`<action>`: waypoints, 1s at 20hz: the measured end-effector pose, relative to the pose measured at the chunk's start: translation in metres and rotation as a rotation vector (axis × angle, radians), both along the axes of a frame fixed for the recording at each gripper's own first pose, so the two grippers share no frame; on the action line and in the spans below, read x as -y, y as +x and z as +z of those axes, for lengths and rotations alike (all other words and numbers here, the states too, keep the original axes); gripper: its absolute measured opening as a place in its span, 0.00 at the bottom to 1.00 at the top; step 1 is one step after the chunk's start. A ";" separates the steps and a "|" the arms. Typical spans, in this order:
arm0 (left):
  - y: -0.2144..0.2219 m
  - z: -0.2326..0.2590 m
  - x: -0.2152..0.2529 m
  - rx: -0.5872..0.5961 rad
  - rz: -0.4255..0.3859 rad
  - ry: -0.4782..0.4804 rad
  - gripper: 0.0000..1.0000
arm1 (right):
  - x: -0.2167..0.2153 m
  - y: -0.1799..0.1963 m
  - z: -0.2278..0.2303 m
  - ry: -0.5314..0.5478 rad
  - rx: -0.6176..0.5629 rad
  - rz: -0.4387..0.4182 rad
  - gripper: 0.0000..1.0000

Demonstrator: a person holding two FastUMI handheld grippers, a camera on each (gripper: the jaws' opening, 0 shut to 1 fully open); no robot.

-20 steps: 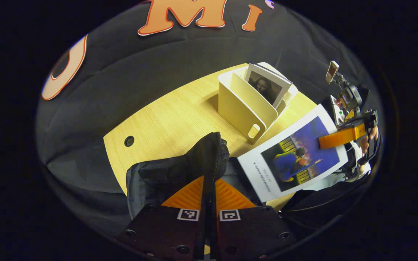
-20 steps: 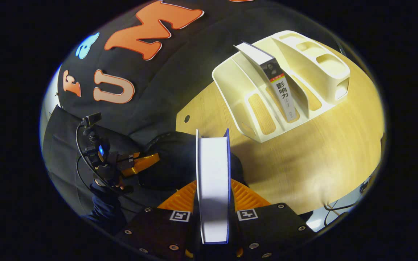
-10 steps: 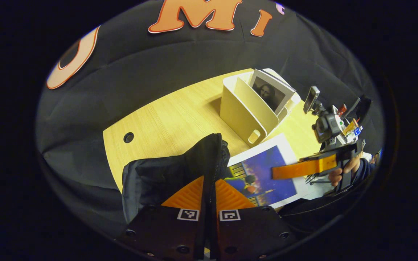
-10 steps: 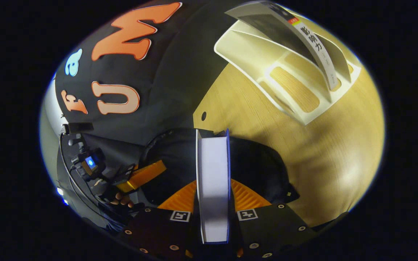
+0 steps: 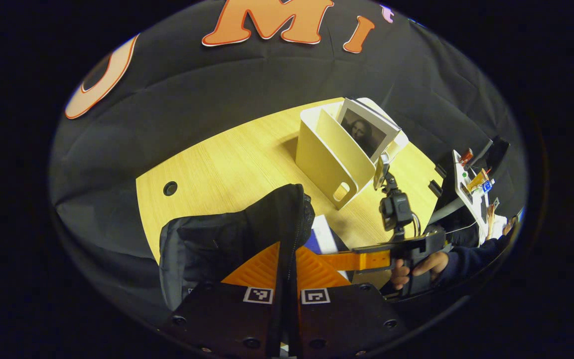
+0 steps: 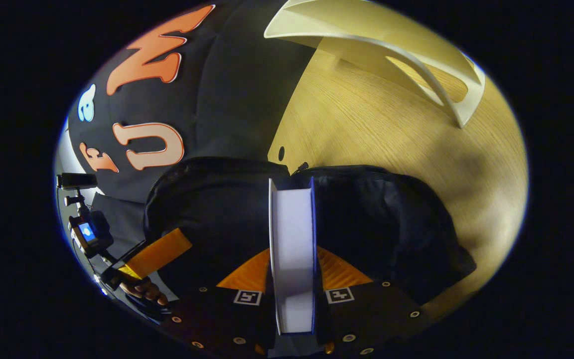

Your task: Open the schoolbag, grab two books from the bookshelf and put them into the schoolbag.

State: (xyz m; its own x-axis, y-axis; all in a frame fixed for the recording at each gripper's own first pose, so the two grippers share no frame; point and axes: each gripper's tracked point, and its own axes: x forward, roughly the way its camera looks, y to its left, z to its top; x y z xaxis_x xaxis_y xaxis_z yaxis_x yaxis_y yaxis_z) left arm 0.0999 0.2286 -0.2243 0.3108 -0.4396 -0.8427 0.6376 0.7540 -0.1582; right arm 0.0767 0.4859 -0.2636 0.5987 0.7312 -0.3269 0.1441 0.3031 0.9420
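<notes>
A: In the left gripper view, what have the left tongs (image 5: 287, 271) got?

B: They're pinched on the soft rim of the schoolbag (image 5: 227, 239) at the bench's (image 5: 227, 159) near edge. The second book (image 5: 366, 130) stands in the bookshelf (image 5: 329, 154) toward the far edge.

A: And the right gripper view?

B: The right tongs (image 6: 292, 279) clamp the first book (image 6: 292, 239) over the bag's mouth. It's stiff, probably fairly heavy; gripping near the spine edge should stop it twisting.

Matt black cloth schoolbag (image 6: 366, 214); smooth, pale wood-grain table (image 5: 227, 164); smooth cream plastic bookshelf (image 5: 329, 159); glossy paper book (image 6: 292, 239) between the right gripper's fingers.
</notes>
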 end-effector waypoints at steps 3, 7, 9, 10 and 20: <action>-0.003 -0.004 0.004 -0.014 0.008 -0.010 0.07 | -0.011 0.006 -0.007 0.001 -0.013 -0.012 0.32; 0.004 -0.005 -0.001 -0.010 0.019 0.018 0.07 | -0.006 -0.003 -0.022 -0.135 -0.063 0.042 0.43; 0.005 -0.007 -0.001 -0.013 0.032 0.020 0.07 | 0.006 -0.014 -0.027 -0.225 -0.074 0.097 0.65; 0.007 -0.009 -0.001 -0.014 0.043 0.023 0.07 | 0.014 -0.020 -0.032 -0.273 -0.081 0.128 0.76; -0.002 -0.028 0.004 -0.029 0.092 0.055 0.07 | 0.156 -0.045 0.023 -0.621 -0.008 0.264 0.98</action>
State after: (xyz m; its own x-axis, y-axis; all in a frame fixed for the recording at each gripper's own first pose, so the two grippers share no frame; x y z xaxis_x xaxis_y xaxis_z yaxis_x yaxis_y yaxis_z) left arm 0.0978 0.2246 -0.2519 0.3230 -0.3630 -0.8740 0.5606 0.8174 -0.1323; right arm 0.0319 0.3301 -0.2401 0.4212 0.5272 -0.7380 -0.0026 0.8144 0.5803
